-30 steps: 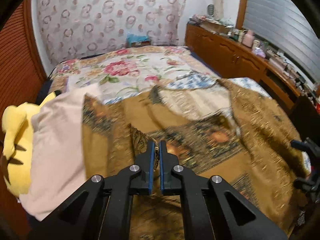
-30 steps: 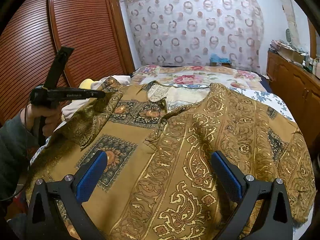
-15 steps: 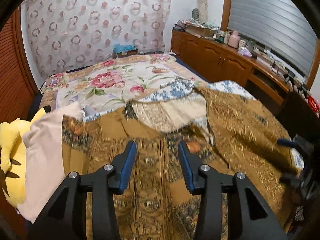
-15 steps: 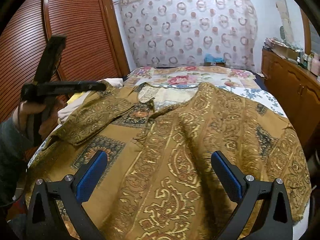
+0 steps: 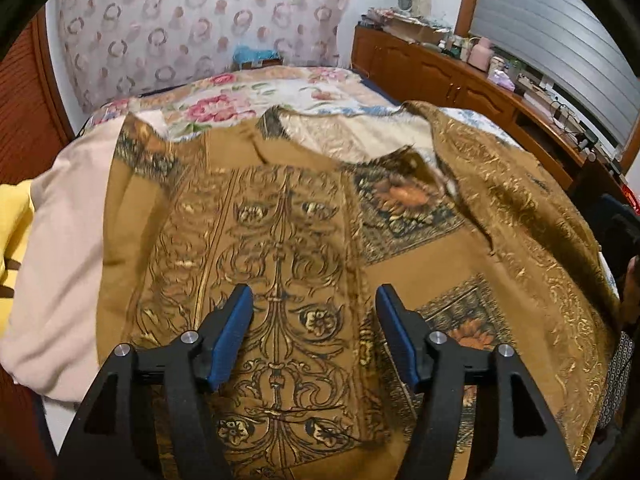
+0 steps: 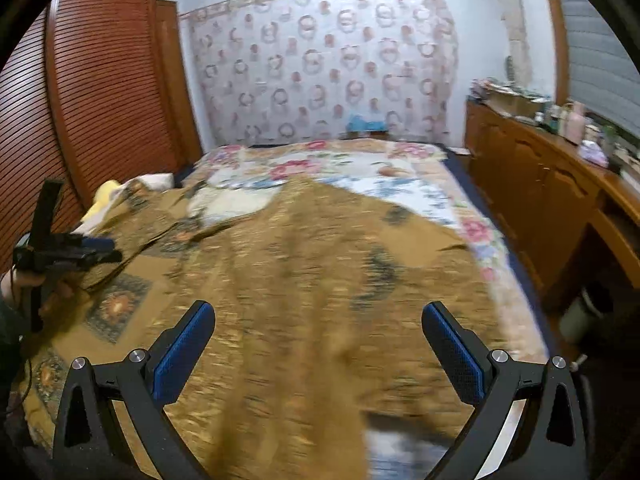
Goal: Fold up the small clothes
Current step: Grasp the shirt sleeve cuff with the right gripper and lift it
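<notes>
A brown and gold patterned shirt (image 5: 280, 248) lies spread on the bed, its left side folded inward over the front. My left gripper (image 5: 314, 300) hovers just above that folded part, its jaws opening with nothing pinched between them. In the right wrist view the same shirt (image 6: 320, 280) fills the bed, blurred by motion. My right gripper (image 6: 318, 320) stands wide open above the shirt's right half, holding nothing. The left gripper (image 6: 100, 250) shows at the far left of that view, held in a hand (image 6: 24, 284).
A pale pink cloth (image 5: 60, 260) and a yellow plush toy (image 5: 12, 232) lie at the bed's left side. A floral bedspread (image 5: 248, 96) covers the far half. A wooden cabinet (image 6: 540, 184) with clutter runs along the right, a slatted wardrobe (image 6: 100, 92) along the left.
My left gripper let go of the shirt fabric, its jaws opening, and sank toward the shirt. The left side now lies folded flat. My right gripper swung to the right over the shirt.
</notes>
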`<state>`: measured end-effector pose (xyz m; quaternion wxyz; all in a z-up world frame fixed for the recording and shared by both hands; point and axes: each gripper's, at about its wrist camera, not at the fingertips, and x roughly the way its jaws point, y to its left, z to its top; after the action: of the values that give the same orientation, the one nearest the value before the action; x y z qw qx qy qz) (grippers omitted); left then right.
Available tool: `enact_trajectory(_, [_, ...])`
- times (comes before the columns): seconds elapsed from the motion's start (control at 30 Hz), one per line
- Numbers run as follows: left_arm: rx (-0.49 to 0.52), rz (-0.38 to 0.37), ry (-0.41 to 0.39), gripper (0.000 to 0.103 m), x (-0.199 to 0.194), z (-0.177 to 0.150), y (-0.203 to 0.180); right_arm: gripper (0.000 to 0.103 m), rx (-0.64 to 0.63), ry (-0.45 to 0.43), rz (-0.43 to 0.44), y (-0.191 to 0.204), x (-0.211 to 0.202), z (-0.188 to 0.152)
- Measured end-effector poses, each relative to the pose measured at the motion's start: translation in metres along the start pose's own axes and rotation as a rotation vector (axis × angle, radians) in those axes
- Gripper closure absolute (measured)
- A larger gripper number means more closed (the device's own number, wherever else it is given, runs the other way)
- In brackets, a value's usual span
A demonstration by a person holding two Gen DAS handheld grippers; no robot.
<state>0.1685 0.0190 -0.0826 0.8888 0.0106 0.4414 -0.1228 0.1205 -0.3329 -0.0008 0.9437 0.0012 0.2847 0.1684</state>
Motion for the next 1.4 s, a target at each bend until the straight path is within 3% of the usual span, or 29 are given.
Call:
enact_trajectory(0.13, [0.011, 0.015, -0.002, 0.036, 0.004, -0.003, -0.004, 0.002, 0.029, 0.009, -0.072, -0.030, -0.006, -0.001])
enact_trajectory(0.27, [0.035, 0.032, -0.008, 0.031, 0.005, -0.005, -0.011, 0.018, 0.028, 0.056, -0.104, -0.050, -0.003, -0.005])
enact_trajectory(0.37, [0.074, 0.059, -0.016, 0.025, 0.008, -0.008, -0.018, 0.018, 0.028, 0.093, -0.130, -0.056, 0.004, -0.007])
enact_trajectory(0.8, [0.074, 0.055, -0.012, 0.020, 0.010, -0.007, -0.019, 0.023, 0.070, 0.219, -0.084, -0.078, 0.011, -0.005])
enact_trajectory(1.03, [0.075, 0.055, -0.012, 0.020, 0.010, -0.007, -0.020, 0.039, 0.095, 0.239, -0.056, -0.090, 0.018, -0.007])
enact_trajectory(1.23, [0.076, 0.056, -0.012, 0.020, 0.010, -0.007, -0.020, 0.051, 0.012, 0.227, -0.116, -0.076, 0.014, -0.008])
enact_trajectory(1.3, [0.075, 0.056, -0.012, 0.020, 0.010, -0.007, -0.020, 0.073, -0.017, 0.218, -0.137, -0.073, 0.013, -0.008])
enact_trajectory(1.4, [0.075, 0.055, -0.012, 0.020, 0.010, -0.007, -0.020, 0.081, -0.046, 0.221, -0.150, -0.068, 0.013, -0.009])
